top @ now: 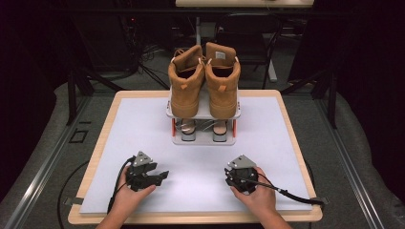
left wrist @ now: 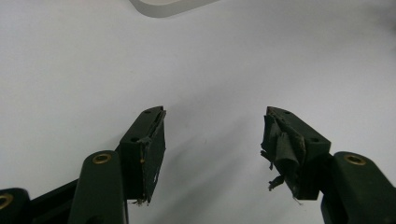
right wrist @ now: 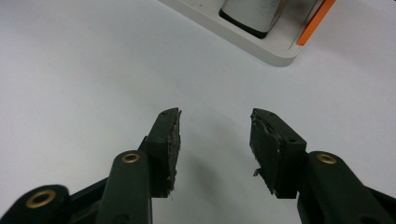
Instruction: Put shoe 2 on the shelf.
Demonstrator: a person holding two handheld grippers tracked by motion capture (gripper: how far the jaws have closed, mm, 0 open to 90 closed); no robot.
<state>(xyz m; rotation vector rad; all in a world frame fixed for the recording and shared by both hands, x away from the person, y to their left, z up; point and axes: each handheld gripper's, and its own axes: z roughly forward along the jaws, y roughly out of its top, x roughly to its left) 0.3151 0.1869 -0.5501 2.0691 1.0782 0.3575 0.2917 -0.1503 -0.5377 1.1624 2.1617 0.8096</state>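
Pair of tan suede high-top boots [top: 204,81] upright on top tier of small white two-tier shoe rack [top: 204,113] with orange posts, heels facing near edge, at far middle of pale lavender table mat [top: 143,143]. Lower tier: second pair of shoes [top: 204,129], mostly hidden in shadow, type hard to make out. Left gripper [left wrist: 212,140] low over bare mat, near-left of rack, well apart from it; jaws parted wide, nothing between, pad edges frayed. Rack corner cut off at top edge of left gripper view. Right gripper [right wrist: 215,140] near-right, jaws likewise apart and empty, aimed toward rack base [right wrist: 243,32]. Surroundings beyond wooden table edge [top: 95,157] dark, indistinct.
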